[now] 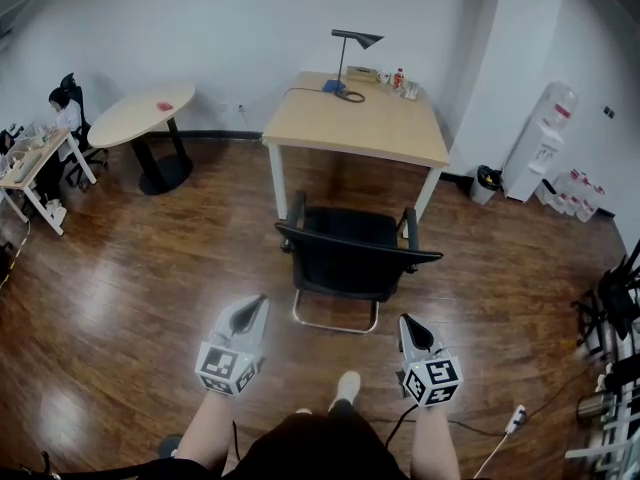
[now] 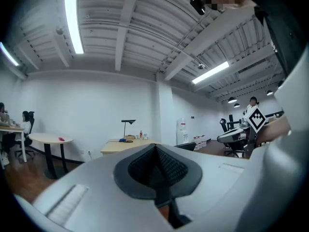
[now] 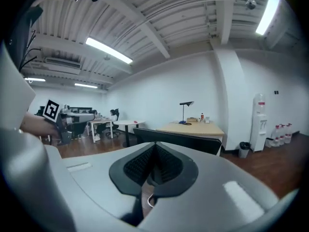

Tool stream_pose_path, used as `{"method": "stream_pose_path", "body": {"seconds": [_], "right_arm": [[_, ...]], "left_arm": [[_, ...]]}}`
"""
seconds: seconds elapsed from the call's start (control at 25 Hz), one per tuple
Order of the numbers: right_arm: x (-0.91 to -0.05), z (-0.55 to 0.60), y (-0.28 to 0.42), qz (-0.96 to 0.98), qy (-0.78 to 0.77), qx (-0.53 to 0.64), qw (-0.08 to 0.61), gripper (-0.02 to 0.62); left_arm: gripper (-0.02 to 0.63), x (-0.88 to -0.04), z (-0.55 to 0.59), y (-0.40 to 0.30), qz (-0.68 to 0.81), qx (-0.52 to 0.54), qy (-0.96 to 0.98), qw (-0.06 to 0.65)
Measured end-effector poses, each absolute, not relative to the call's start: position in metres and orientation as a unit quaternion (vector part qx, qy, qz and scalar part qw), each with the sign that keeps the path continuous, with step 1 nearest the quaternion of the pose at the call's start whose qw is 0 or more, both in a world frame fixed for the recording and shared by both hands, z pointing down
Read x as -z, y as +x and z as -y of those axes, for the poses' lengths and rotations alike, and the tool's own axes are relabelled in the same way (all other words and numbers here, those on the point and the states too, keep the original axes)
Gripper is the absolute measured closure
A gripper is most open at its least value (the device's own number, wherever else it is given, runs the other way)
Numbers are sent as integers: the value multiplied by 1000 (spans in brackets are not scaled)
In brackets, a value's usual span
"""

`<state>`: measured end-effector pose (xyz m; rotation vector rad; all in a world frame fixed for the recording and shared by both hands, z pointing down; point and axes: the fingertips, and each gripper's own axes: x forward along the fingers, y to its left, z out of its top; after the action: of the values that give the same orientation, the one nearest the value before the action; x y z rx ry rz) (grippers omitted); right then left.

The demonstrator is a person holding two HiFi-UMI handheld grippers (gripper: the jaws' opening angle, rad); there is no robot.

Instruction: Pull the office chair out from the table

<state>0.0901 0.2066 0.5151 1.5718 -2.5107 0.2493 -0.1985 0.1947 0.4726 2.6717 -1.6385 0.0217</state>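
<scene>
While chair [image 1: 350, 253] stands ahead of both grippers' fingers [image 1: 248, 318], apart from them, back toward them, near table [image 1: 370, 128] | left gripper [image 1: 257, 304]: jaws together, nothing held | right gripper [image 1: 408, 324]: jaws together, nothing held

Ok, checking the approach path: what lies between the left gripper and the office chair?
Only bare wooden floor, as the head view shows. The left gripper, jaws together, hangs short of the office chair.
</scene>
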Motion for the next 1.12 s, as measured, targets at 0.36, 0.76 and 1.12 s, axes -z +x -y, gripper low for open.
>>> {"method": "stream_pose_path", "body": {"seconds": [0.36,0.76,1.12], "right_arm": [[-492,-235,98,845,529,-69,36,583],[-477,-252,143,841,536,-63,-32,583],[-480,-242,151,851,521,-52,-16,584]], "left_arm": [[604,-457,-221,-211,547,40,836,11],[604,-453,-249,-197,573,58,817,0],[604,-454,-235,-174,569,50,821,-6]]}}
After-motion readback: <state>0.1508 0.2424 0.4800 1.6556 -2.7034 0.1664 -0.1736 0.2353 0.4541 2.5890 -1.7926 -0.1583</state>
